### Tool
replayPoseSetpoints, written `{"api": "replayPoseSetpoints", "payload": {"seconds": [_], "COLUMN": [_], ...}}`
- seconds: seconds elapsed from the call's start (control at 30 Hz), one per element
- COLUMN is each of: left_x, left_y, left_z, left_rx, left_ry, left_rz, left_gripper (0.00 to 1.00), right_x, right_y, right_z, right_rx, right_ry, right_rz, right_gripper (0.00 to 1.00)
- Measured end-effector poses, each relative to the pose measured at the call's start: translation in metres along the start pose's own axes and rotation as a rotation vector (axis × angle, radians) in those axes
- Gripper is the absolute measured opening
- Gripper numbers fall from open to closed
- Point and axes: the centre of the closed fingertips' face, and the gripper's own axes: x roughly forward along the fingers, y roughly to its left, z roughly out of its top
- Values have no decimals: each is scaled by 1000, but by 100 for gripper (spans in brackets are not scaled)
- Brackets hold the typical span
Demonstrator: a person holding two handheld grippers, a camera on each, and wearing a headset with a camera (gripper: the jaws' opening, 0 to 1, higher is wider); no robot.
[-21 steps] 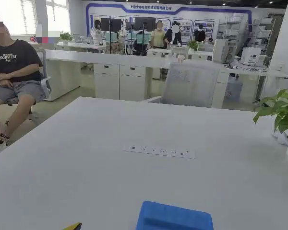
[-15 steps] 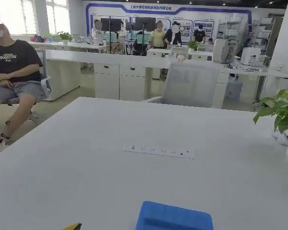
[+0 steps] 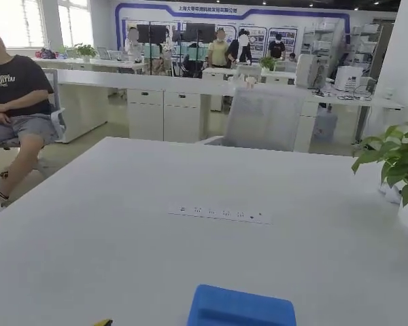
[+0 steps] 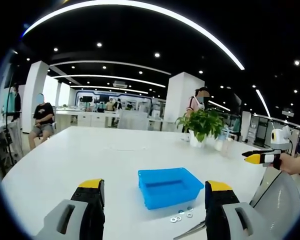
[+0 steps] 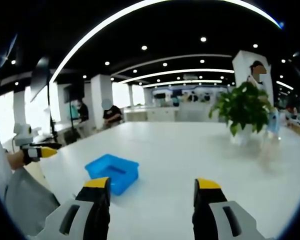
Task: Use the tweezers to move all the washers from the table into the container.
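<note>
Left tongs [image 4: 155, 185] gape toward blue container [image 4: 165, 197], washers [image 4: 179, 218] just outside.

Open table [image 3: 122, 224] around container [image 3: 241, 309] and plant [image 3: 394, 163]

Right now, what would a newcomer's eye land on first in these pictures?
The bright blue container stands out on the white table, with a few small washers lying just in front of it in the left gripper view. Beyond it, a leafy potted plant stands near the table's far edge.
</note>
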Motion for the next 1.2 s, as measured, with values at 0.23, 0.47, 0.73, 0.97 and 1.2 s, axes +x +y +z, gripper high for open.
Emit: {"api": "replayPoseSetpoints", "payload": {"seconds": [0.23,0.47,0.73,0.97,1.2], "left_x": [1,-1,0,0,0], "left_y": [-2,0,-2,-1,-1], "left_z": [-2,0,-1,-2,-2], "left_rx": [13,5,12,12,11], "left_ry": [10,1,9,12,12], "left_rz": [-9,5,-5,-6,-5], "left_gripper": [83,83,82,82,81], "right_x": [-2,-2,-3,-4,-4], "right_y": [-6,-4,-8,-7,-6], "right_z": [1,3,3,4,4], "right_rx": [8,6,9,9,0], "right_ry": [-13,-19,-28,-29,-21], "right_rz": [-11,-13,-21,-24,-29], "right_gripper": [65,65,64,64,63]}}
